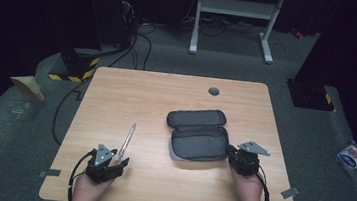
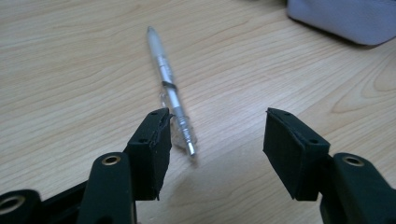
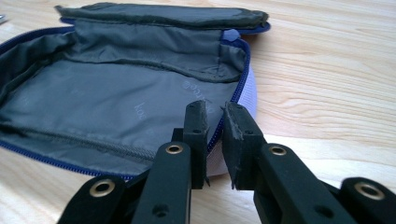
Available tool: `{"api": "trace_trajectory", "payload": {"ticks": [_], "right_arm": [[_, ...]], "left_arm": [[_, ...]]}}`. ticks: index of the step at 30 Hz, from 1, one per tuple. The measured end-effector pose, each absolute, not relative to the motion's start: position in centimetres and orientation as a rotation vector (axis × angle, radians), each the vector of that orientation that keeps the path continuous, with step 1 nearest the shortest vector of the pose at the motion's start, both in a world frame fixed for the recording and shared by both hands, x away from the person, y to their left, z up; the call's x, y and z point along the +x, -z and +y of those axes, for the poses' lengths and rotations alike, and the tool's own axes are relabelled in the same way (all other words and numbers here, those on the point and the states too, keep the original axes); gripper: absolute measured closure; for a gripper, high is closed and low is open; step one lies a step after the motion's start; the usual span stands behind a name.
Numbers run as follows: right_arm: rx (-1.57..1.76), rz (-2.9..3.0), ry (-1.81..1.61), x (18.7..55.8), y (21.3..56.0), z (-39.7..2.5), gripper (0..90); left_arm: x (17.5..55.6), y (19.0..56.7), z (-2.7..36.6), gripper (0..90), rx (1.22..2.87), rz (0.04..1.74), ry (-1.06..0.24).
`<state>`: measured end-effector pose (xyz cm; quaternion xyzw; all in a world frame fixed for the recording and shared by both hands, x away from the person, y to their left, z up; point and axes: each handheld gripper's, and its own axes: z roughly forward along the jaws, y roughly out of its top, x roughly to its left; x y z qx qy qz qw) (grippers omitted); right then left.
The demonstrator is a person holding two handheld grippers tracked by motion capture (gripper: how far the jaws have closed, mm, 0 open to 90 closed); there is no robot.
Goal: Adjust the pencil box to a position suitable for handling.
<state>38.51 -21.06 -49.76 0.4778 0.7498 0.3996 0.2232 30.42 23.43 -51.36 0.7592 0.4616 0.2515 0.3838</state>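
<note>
My left claw (image 2: 212, 154) gapes beside the pen (image 2: 169, 87); my right claw (image 3: 215, 140) pinches the pouch (image 3: 116, 107) rim. Off-centre closing could roll the pen away.

A light wood surface (image 1: 177, 95) with rounded corners is sitting at the centre of the frame, a small grey round cap (image 1: 213, 91) showing near its far edge. Grey carpet floor (image 1: 2, 127) is spreading around it. A white metal stand (image 1: 235, 16) is standing at upper centre, black cables (image 1: 140, 36) are trailing at upper left beside yellow-black hazard striping (image 1: 76, 69), and darkness is swallowing the room's back.
</note>
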Motion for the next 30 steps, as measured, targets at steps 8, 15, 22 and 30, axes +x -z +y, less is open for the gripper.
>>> {"api": "trace_trajectory", "payload": {"ticks": [8, 15, 22, 30], "right_arm": [[1.249, 2.15, -1.123, 37.9, 50.1, -18.9, 79.3], [1.189, 2.224, -1.137, 37.1, 50.4, -16.7, 79.3], [1.121, 2.282, -1.155, 35.9, 50.5, -15.2, 79.3], [1.074, 2.318, -1.161, 34.4, 50.6, -14.5, 79.3]], "left_arm": [[30.4, 50.9, 21.8, 42.1, 1.917, 1.157, -0.576], [30.5, 50.6, 19.9, 45.8, 1.913, 1.116, -0.608], [31.4, 50.2, 18.5, 47.9, 1.848, 1.113, -0.566], [32.7, 49.9, 18.4, 48.7, 1.794, 1.139, -0.528]]}}
